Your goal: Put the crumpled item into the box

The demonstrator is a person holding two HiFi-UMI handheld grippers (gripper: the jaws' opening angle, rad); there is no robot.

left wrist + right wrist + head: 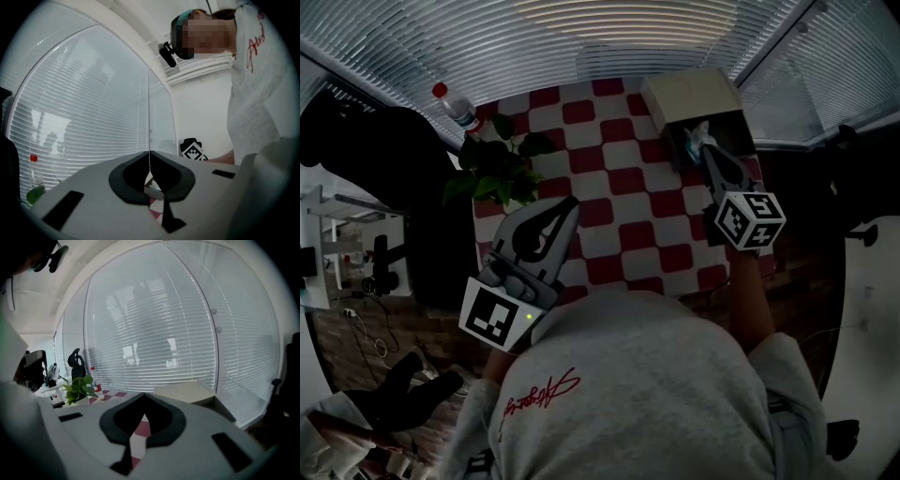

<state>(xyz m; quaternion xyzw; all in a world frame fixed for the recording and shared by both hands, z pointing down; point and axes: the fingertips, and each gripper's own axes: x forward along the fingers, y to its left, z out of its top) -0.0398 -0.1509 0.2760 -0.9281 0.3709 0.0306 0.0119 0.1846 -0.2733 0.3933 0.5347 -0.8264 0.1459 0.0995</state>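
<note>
A pale crumpled item (698, 139) lies inside the open box (689, 94) at the far right corner of the red-and-white checked surface (619, 202), so the task looks all but done. The right gripper (711, 156) points at the box's near edge, its jaws closed together on nothing. The left gripper (570, 204) hangs over the surface's left side beside a potted plant (495, 169), its jaws likewise closed and empty. The item looks like tissue or thin paper: light, soft, easily crushed and unlikely to slip. Should it need pressing further in or lifting again, a pinch on a raised fold near its top would probably hold. Such wads tend to spring back, though, and can cling to the jaws on release.
</note>
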